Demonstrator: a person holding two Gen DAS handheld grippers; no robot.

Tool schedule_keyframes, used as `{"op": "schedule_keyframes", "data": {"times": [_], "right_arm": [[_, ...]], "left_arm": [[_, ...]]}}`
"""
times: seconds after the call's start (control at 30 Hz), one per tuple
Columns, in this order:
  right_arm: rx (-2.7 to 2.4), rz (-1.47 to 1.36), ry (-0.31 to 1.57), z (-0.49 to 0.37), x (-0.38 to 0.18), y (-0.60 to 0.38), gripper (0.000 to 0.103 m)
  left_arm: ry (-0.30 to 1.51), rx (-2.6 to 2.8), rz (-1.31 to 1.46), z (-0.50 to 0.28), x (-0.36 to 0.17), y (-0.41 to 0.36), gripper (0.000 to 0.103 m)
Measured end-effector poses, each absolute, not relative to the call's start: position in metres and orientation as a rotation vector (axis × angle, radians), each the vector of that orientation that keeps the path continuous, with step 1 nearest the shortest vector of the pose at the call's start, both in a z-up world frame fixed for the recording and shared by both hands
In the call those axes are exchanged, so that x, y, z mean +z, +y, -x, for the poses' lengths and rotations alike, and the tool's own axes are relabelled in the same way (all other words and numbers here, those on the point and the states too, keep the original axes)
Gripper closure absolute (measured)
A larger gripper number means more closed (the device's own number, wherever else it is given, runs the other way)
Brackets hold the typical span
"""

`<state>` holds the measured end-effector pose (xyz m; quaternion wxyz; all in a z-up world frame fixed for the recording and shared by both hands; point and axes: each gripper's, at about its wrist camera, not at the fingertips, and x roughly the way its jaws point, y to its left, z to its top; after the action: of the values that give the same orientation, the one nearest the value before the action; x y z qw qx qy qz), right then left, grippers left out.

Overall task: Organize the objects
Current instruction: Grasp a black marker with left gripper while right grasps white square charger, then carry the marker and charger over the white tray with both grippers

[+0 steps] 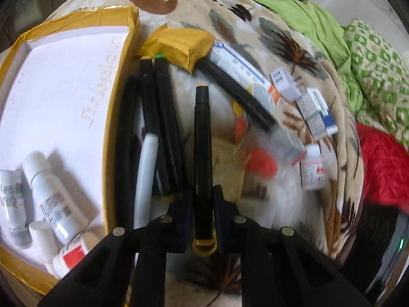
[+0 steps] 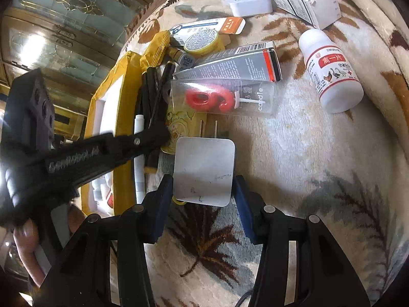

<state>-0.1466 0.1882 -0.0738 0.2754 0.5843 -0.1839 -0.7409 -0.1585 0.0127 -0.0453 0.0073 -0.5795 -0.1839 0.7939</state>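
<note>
Left tongs pinch a black marker near its yellow-capped tail, above the blanket just right of the gold-rimmed box. Right tongs pinch a flat grey plate, also right of the box. Risk: the long marker pivots in the end-on grip and drops onto the loose markers beside the box. The plate is held only by its edges and could slide out.

Left gripper jaws clamped, right gripper jaws clamped
</note>
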Motion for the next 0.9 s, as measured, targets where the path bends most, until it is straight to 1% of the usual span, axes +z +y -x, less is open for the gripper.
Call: {"op": "schedule_keyframes", "data": {"times": [0.03, 0.2, 0.3, 0.37, 0.43, 0.5, 0.6, 0.73, 0.9], "right_arm": [[-1.99, -1.572, -0.494, 0.147, -0.074, 0.187, 0.055], [-1.983, -1.583, -0.498, 0.15, -0.076, 0.184, 0.054], [-2.016, -1.583, -0.444, 0.149, -0.073, 0.177, 0.054], [-2.044, -1.586, -0.434, 0.146, -0.07, 0.175, 0.055], [-2.057, -1.572, -0.448, 0.14, -0.064, 0.176, 0.055], [-2.066, -1.546, -0.461, 0.135, -0.057, 0.177, 0.055], [-2.058, -1.55, -0.477, 0.129, -0.052, 0.177, 0.056], [-2.05, -1.526, -0.483, 0.124, -0.041, 0.17, 0.056], [-2.023, -1.478, -0.485, 0.115, -0.02, 0.16, 0.056]], "left_arm": [[-0.565, 2.475, 1.8, 0.153, -0.041, 0.019, 0.09], [-0.502, 2.481, 1.717, 0.093, -0.051, -0.007, 0.09], [-0.467, 2.499, 1.74, 0.083, -0.056, -0.008, 0.09], [-0.444, 2.553, 1.652, 0.081, -0.043, -0.007, 0.09], [-0.47, 2.566, 1.594, 0.078, -0.035, -0.008, 0.09], [-0.495, 2.569, 1.591, 0.073, -0.033, -0.012, 0.09], [-0.574, 2.558, 1.59, 0.067, -0.034, -0.023, 0.09], [-0.749, 2.566, 1.457, 0.046, -0.018, -0.046, 0.09], [-0.83, 2.634, 1.428, 0.029, -0.011, -0.072, 0.09]]}}
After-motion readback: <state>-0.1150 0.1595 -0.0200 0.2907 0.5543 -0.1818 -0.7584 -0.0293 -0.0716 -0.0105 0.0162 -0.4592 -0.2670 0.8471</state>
